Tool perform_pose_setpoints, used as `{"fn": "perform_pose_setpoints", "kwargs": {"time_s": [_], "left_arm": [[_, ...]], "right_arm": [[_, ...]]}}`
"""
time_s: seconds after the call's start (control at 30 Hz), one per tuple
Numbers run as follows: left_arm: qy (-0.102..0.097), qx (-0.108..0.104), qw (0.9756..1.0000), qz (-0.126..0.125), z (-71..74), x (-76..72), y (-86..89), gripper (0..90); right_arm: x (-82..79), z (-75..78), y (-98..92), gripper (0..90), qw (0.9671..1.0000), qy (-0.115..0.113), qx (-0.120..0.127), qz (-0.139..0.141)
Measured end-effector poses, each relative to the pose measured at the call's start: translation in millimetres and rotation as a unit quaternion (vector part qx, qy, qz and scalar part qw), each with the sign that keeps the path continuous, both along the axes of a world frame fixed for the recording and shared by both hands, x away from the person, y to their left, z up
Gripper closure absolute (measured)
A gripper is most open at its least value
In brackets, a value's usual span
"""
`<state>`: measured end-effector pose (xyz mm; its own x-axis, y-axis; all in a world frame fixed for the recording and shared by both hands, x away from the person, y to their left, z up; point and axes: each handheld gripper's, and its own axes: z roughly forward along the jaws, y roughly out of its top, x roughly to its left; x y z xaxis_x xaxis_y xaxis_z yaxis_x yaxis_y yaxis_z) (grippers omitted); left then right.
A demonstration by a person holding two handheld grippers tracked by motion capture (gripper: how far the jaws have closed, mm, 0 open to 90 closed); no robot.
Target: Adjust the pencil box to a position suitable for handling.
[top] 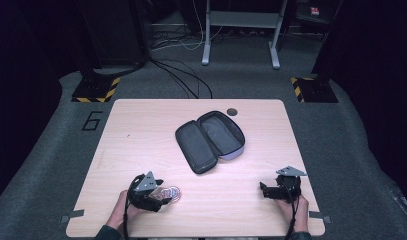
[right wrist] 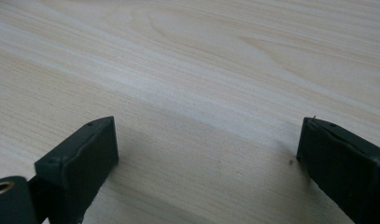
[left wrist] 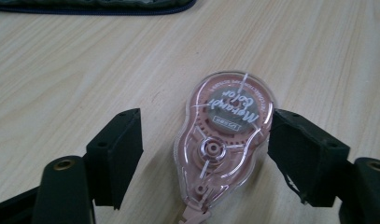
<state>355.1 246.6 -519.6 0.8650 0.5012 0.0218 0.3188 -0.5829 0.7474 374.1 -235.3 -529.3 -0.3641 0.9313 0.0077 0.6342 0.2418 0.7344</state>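
Note:
A pink, clear-shelled correction tape dispenser (top: 172, 192) (left wrist: 225, 135) lies flat on the wooden table (top: 141, 135) near its front edge. My left gripper (top: 164, 194) (left wrist: 206, 133) stands open around it. In the left gripper view one jaw sits right at the dispenser's rounded edge, while a clear gap separates the other jaw from it. At the front right, my right gripper (top: 264, 189) (right wrist: 206, 140) rests open on the table with only bare wood between its jaws.
A dark pencil case (top: 210, 141) (left wrist: 85, 4) lies unzipped and spread open at the table's middle. A small dark round spot (top: 232, 111) marks the far edge. Beyond the table are cables, a metal frame and striped floor plates.

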Motion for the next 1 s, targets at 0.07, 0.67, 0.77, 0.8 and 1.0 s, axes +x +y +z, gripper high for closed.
{"fn": "perform_pose_setpoints", "kwargs": {"time_s": [0.07,0.67,0.77,0.8,1.0], "left_arm": [[-0.004,0.001,1.0,-0.002,-0.7,-1.7,-3.2,33.5],[-0.016,-0.007,0.9986,0.05,-2.4,-9.4,-6.5,50.0],[-0.024,-0.016,0.9976,0.063,0.8,-10.1,-0.1,50.1],[-0.032,-0.02,0.9968,0.071,2.5,-9.6,4.4,50.1],[-0.045,-0.02,0.9917,0.119,10.6,-6.0,30.9,50.1]], "right_arm": [[0.0,0.0,0.0,4.9,1.0,0.0,0.0,0.0],[-0.1,-0.1,0.1,4.9,1.0,-0.001,0.0,-0.001],[-0.2,-0.1,0.1,4.9,1.0,-0.001,0.0,0.0],[-0.1,-0.1,0.1,4.9,1.0,-0.001,0.0,0.0],[-0.1,-0.1,0.1,4.9,1.0,-0.001,0.0,-0.001]]}}
